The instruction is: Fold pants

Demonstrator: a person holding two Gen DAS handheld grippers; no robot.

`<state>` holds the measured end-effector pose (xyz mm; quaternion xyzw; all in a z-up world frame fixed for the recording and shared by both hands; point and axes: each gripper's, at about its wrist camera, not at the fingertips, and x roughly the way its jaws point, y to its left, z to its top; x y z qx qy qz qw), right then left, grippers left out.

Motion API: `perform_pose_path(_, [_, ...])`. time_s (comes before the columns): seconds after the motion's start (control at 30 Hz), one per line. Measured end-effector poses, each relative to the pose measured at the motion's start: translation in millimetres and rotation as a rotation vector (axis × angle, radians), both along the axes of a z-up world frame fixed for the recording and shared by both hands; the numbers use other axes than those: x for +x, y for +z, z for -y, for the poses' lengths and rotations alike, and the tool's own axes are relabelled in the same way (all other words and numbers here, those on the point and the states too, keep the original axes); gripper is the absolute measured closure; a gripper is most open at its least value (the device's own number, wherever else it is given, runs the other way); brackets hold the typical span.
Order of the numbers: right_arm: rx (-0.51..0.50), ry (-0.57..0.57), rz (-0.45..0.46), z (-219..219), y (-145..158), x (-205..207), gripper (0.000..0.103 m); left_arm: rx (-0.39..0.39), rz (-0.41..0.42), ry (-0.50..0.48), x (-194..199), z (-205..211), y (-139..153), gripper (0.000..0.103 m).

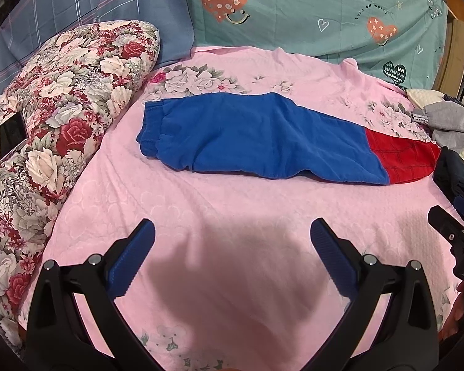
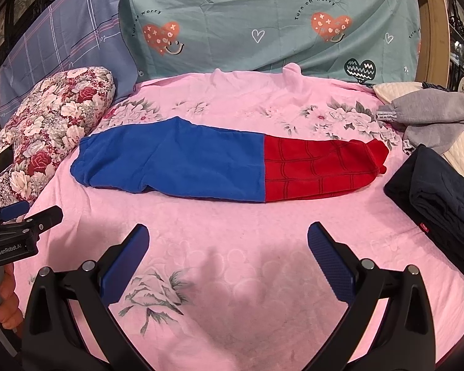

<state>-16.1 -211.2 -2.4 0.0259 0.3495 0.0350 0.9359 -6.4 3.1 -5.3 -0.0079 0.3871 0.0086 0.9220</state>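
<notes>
Blue and red pants lie lengthwise across the pink floral bedspread, one leg stacked on the other. The blue cuffs point left; the red grid-patterned waist part points right. My left gripper is open over bare bedspread, in front of the blue half and well short of it. My right gripper is also open, hovering in front of the pants' middle without touching them. Each gripper shows at the edge of the other's view.
A rolled floral quilt with a phone on it lies at the left. Folded dark clothing and a grey garment sit at the right. Teal and blue sheets hang behind the bed.
</notes>
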Motion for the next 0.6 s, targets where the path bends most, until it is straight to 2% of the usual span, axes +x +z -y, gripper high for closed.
perform_pose_path(0.6, [-0.004,-0.002,0.000,0.9,-0.2,-0.1,0.001,0.001,-0.001,0.005,-1.3,-1.4,2.2,0.002])
